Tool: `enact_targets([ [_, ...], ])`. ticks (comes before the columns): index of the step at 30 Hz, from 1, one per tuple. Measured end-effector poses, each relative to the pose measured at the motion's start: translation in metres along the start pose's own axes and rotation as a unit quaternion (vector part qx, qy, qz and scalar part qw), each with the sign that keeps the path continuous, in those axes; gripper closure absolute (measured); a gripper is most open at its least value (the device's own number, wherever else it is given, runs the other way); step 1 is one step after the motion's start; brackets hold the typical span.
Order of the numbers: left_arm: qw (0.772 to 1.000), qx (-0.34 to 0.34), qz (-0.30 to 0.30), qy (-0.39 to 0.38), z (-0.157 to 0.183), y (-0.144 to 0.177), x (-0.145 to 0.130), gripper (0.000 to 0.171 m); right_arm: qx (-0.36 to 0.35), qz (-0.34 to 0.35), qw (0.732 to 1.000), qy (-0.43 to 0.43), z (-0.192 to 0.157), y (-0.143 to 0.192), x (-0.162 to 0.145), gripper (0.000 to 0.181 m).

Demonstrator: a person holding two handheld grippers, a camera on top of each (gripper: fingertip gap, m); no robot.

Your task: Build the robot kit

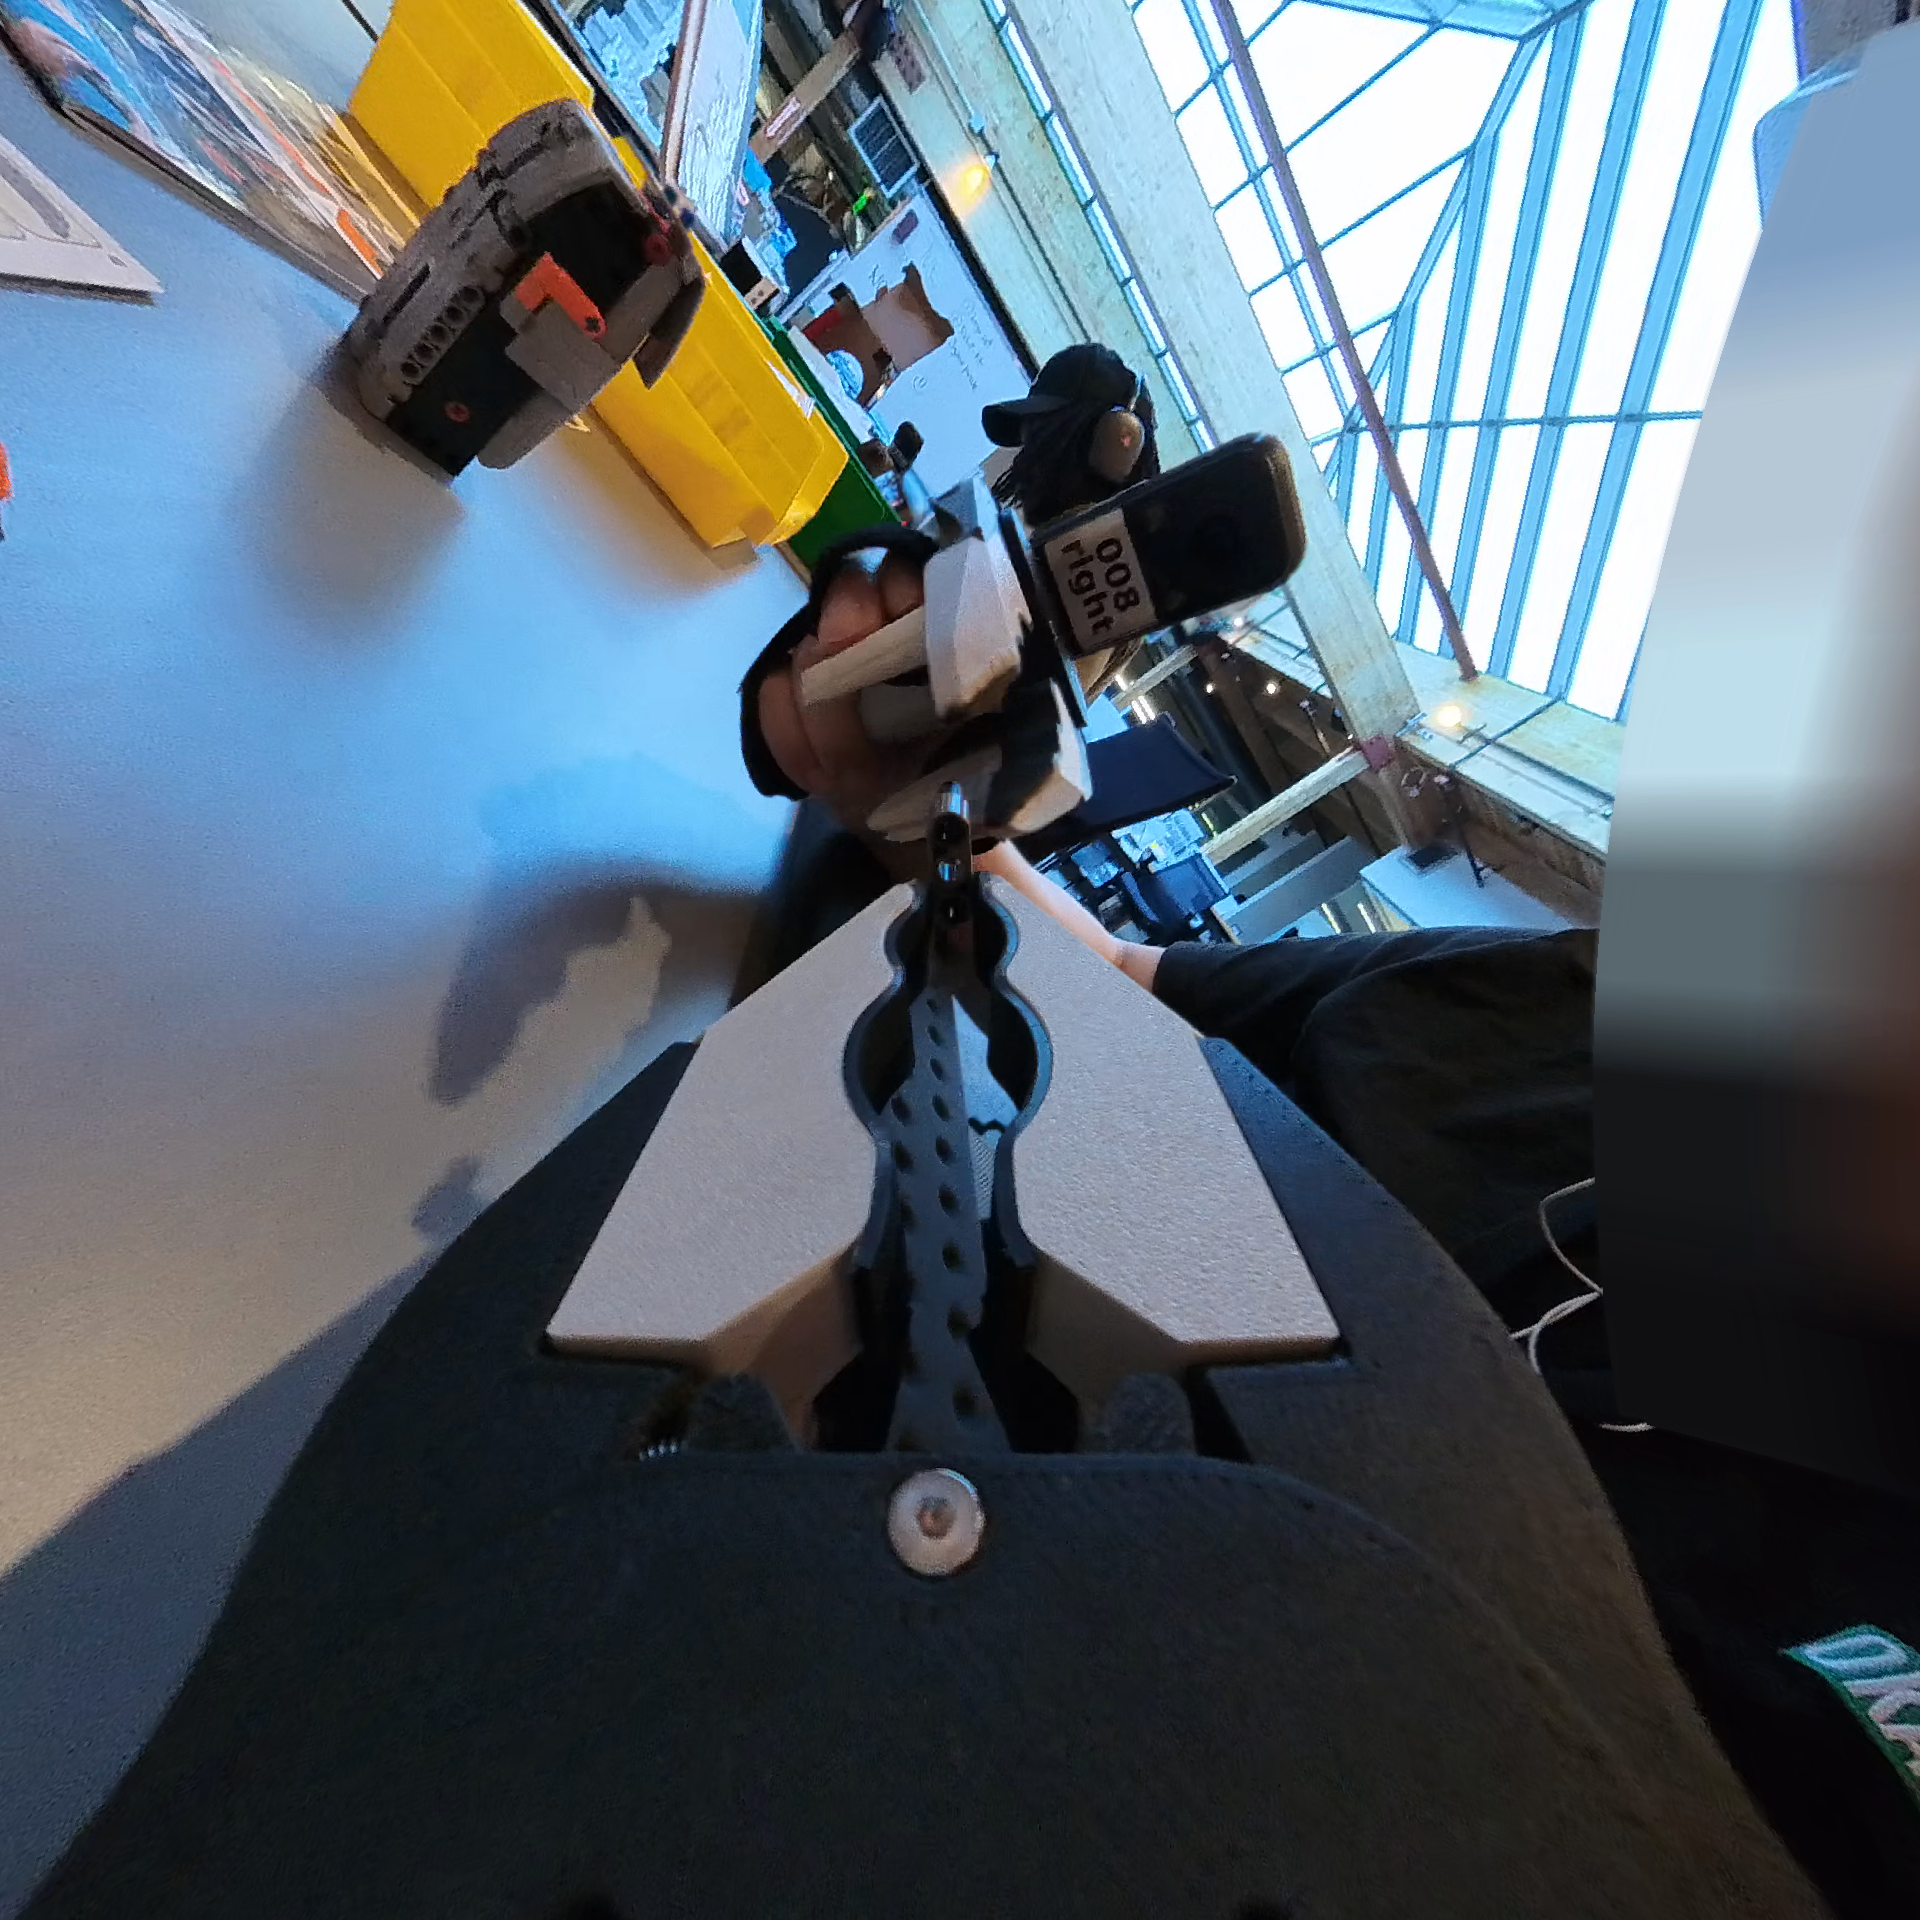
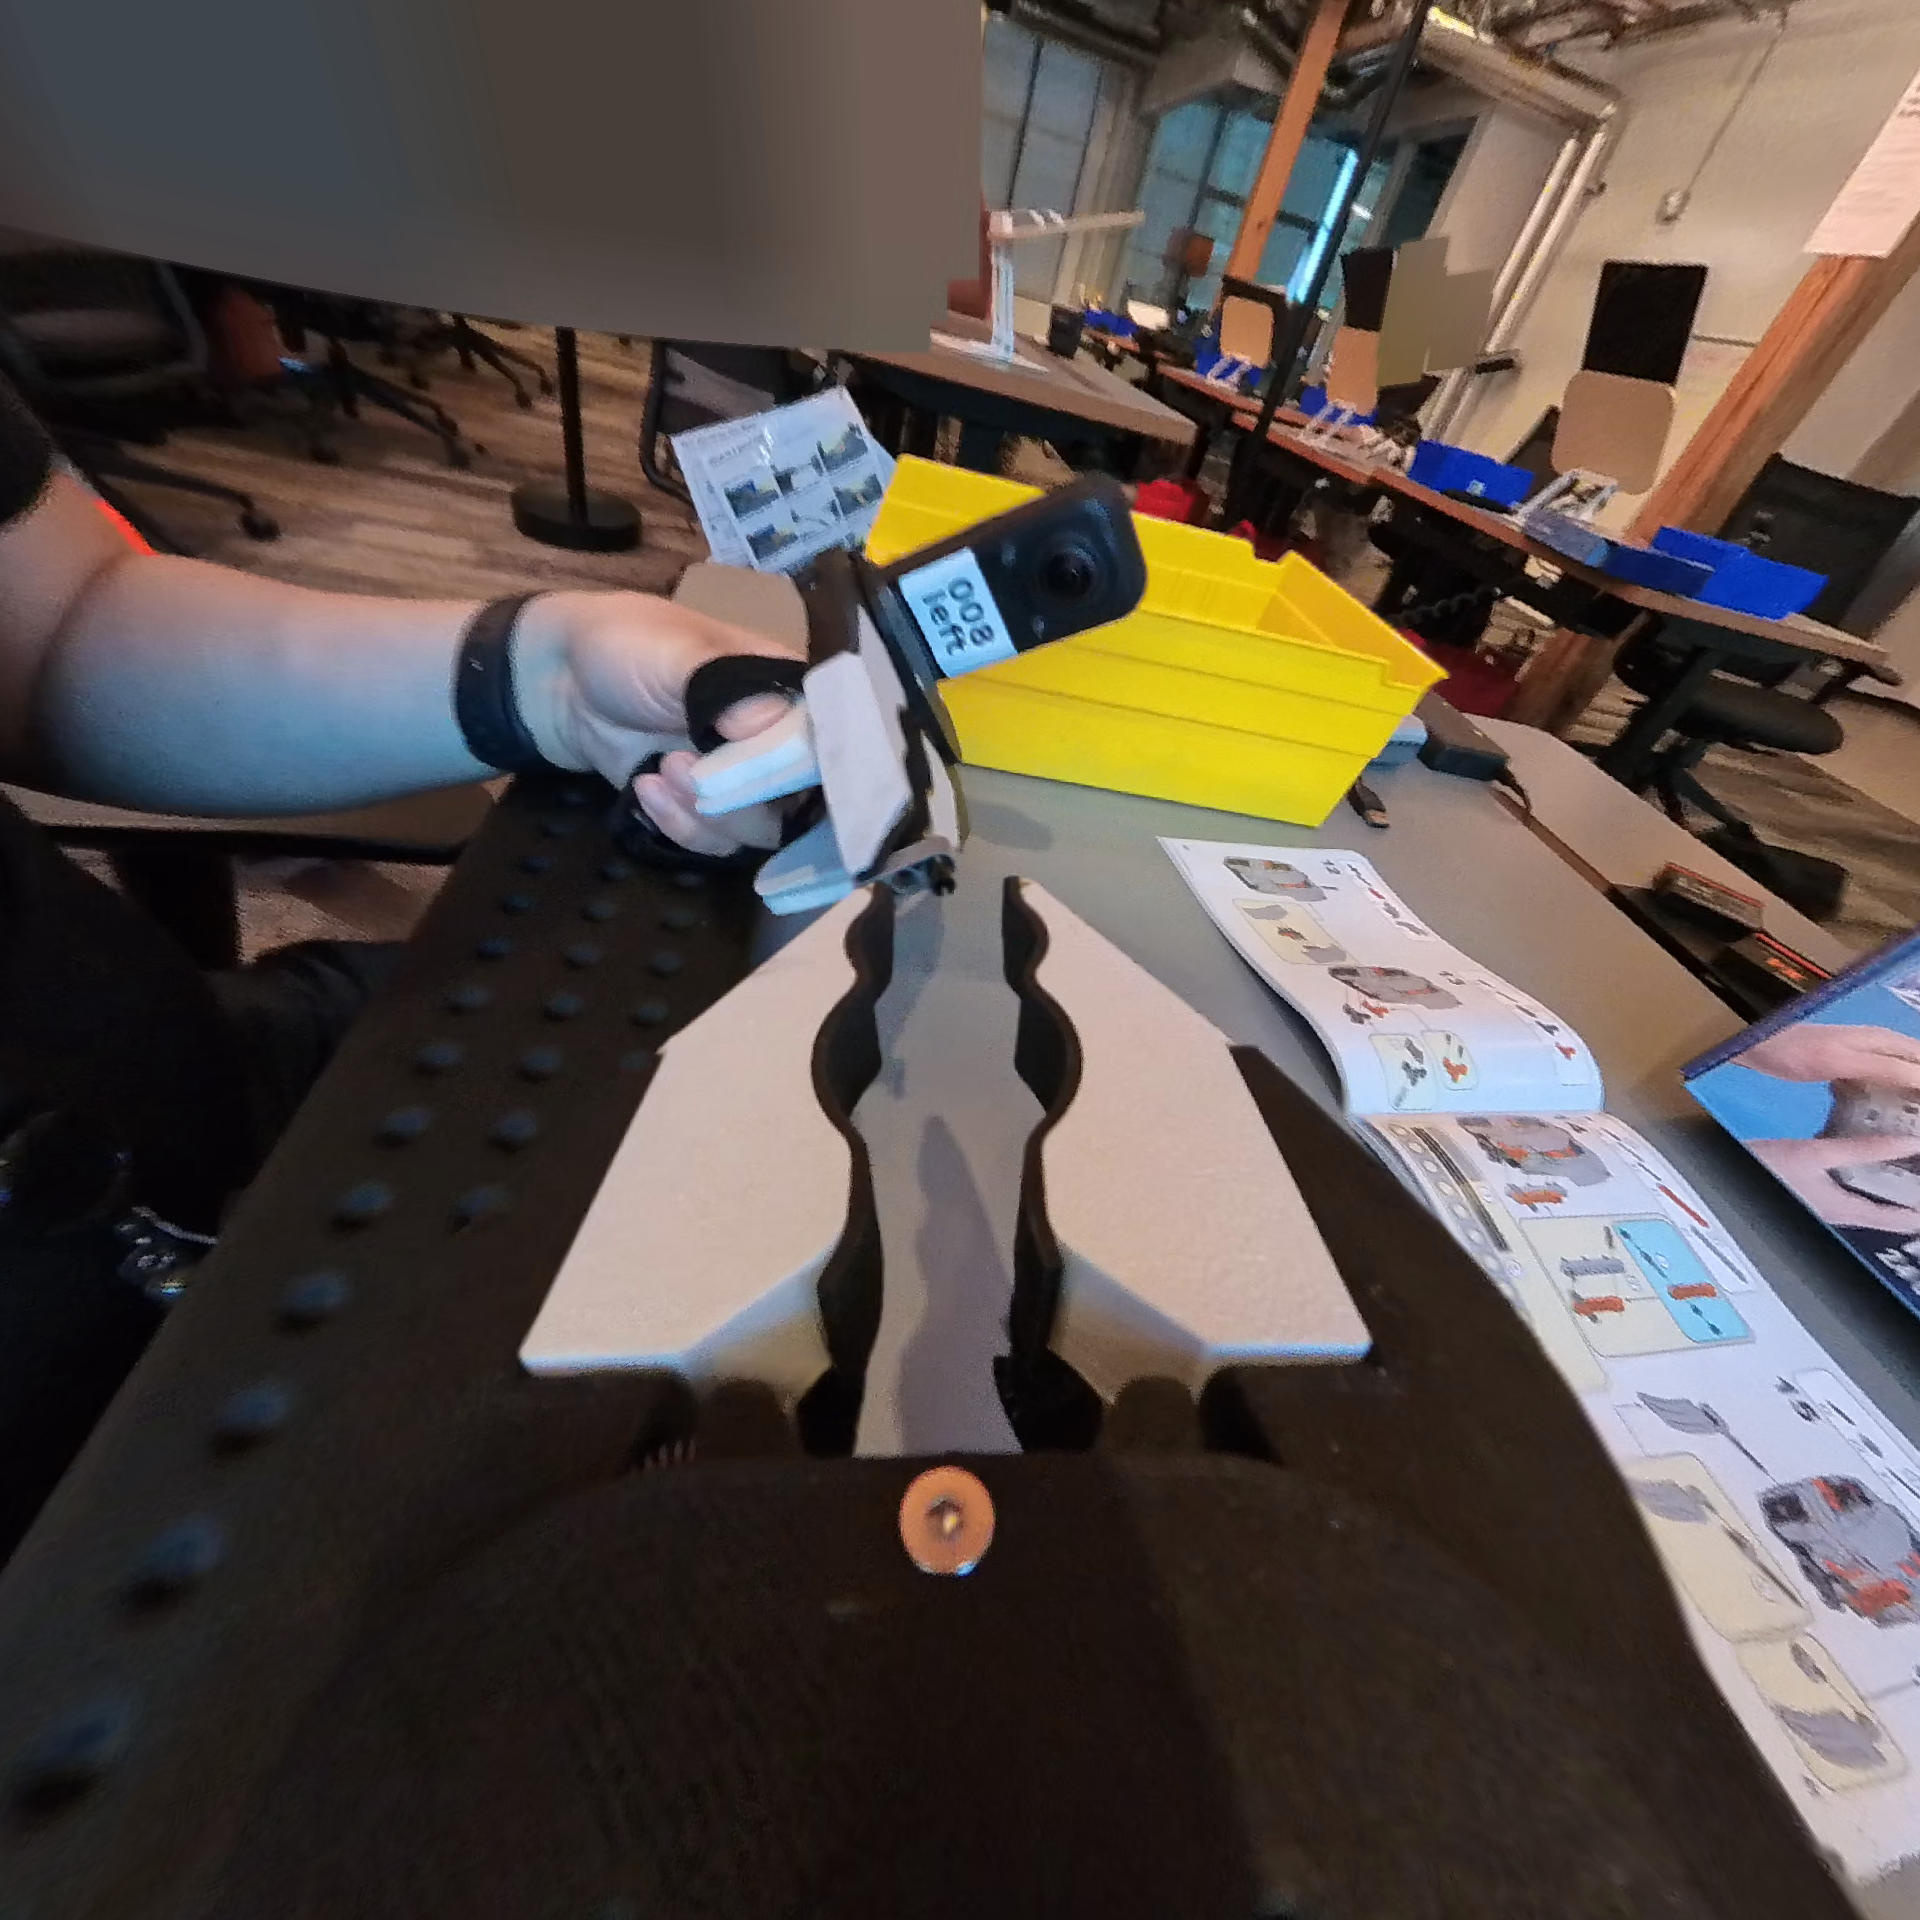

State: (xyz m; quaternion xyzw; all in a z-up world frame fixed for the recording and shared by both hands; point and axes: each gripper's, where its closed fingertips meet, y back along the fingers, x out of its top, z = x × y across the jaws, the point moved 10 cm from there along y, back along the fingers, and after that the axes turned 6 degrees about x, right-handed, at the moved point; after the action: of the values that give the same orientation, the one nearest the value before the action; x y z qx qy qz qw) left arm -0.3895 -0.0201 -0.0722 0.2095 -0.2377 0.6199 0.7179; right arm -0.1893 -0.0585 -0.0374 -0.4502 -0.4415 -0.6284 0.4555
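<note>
My left gripper [image 1: 948, 902] is shut on a dark grey beam with holes [image 1: 940, 1195], which lies lengthwise between its fingers. A short black pin [image 1: 948, 847] sticks out of the beam's far end. My right gripper [image 1: 966, 769] faces it, held in a hand, its tips just beyond the pin. In the right wrist view my right gripper [image 2: 951, 899] is open and empty, with grey table [image 2: 940, 1039] showing between the fingers. The left gripper [image 2: 873, 831] sits just past its tips, with the beam end [image 2: 904, 879] and pin [image 2: 943, 881] pointing at the gap.
A grey and black brick model with orange parts [image 1: 520, 291] stands on the table [image 1: 260, 831] by a yellow bin [image 1: 717, 416] [image 2: 1174, 675]. An open instruction booklet [image 2: 1455, 1039] and a blue box [image 2: 1829, 1122] lie to the right. A black studded plate [image 2: 468, 1091] lies to the left. The grippers are tip to tip, or close to it. The black studded plate [image 2: 468, 1091] is about equally far from each gripper, around 12 centimetres.
</note>
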Motion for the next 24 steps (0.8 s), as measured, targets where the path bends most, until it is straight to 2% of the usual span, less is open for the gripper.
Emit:
enact_targets([
  [4, 1.000, -0.005, 0.001, 0.008, -0.001, 0.001, 0.000, 0.168, 0.037, -0.005, 0.999, 0.008, -0.007, -0.003, -0.001, 0.167],
  [11, 1.000, -0.012, -0.006, 0.011, -0.001, -0.001, 0.000, 0.168, 0.037, -0.031, 0.999, 0.026, -0.010, -0.011, -0.004, 0.176],
  [24, 1.000, -0.015, -0.010, 0.009, 0.000, -0.001, -0.001, 0.168, 0.044, -0.026, 0.998, 0.021, -0.011, -0.011, -0.003, 0.176],
])
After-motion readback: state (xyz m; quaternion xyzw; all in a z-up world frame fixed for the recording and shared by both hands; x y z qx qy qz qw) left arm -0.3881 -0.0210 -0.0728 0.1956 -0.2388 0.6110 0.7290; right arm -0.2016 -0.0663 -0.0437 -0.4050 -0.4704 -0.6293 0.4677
